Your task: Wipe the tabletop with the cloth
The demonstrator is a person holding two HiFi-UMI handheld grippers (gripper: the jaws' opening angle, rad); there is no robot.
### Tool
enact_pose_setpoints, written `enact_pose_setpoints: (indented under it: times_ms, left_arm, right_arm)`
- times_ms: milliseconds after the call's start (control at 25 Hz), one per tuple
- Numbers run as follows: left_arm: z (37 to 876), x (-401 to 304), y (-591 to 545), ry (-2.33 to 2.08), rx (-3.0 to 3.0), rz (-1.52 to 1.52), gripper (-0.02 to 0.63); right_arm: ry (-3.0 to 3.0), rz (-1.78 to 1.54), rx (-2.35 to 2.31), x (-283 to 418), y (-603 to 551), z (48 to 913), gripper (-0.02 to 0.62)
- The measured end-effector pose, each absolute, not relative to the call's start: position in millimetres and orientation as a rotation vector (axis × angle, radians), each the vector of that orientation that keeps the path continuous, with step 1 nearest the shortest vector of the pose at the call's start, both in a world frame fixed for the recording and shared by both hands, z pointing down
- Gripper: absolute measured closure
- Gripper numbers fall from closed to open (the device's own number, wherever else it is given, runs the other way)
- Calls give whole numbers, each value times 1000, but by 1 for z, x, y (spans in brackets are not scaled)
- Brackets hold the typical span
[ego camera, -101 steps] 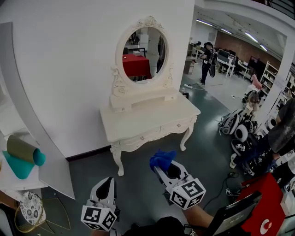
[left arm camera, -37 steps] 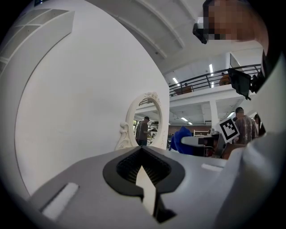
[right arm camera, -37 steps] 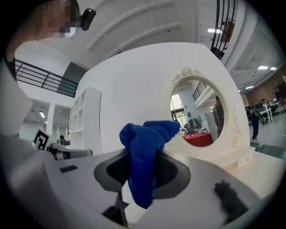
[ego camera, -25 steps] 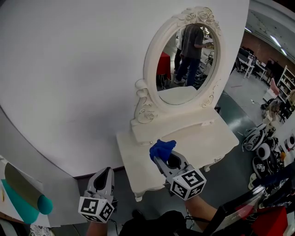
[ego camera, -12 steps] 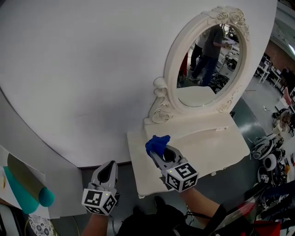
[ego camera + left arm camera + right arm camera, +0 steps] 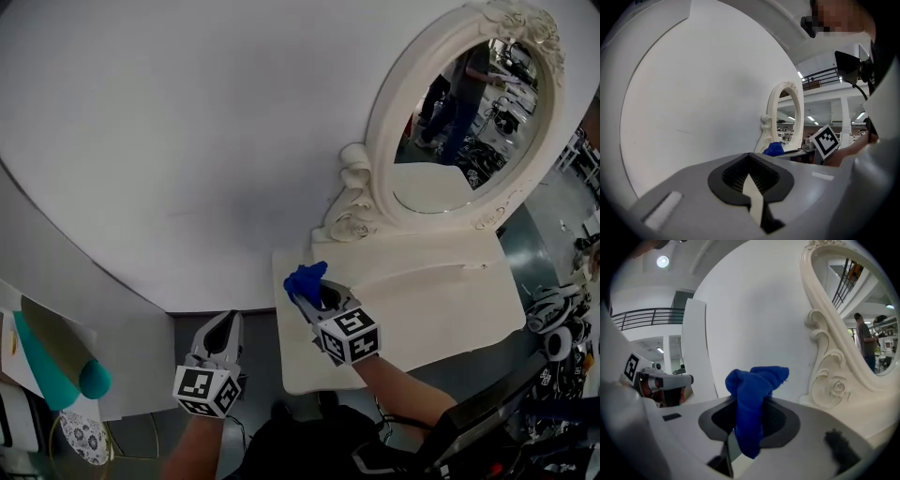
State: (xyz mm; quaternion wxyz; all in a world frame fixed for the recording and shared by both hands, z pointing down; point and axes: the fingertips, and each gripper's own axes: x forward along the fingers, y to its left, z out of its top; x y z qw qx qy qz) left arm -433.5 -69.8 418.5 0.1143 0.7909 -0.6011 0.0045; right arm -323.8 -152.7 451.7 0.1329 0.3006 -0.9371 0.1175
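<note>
Pinches the bunched blue cloth (image 6: 306, 278) in the right hand-held gripper (image 6: 307, 292) above the bench (image 6: 441, 314) at its left end, likely poised to wipe; leaves the left hand-held gripper (image 6: 224, 322) shut, empty, aside

A cream dressing table (image 6: 441, 309) stands against the white wall (image 6: 187, 141). Along its back edge sits a low ledge (image 6: 422, 246) (carved scrolls at the left end) carrying an oval mirror (image 6: 469, 122).

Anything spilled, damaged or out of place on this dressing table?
Nothing stands out. The dressing table looks bare and intact, its mirror upright. The right gripper holds the blue cloth bunched near the table's left end; the left gripper is shut and empty.
</note>
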Motion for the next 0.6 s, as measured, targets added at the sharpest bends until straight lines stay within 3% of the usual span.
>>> enact_pose_setpoints:
  times_ms: [600]
  left_arm:
    - [496, -445, -106, -1736, 2230, 65, 598]
  right_arm:
    - [-2494, 455, 707, -370, -184, 589, 469]
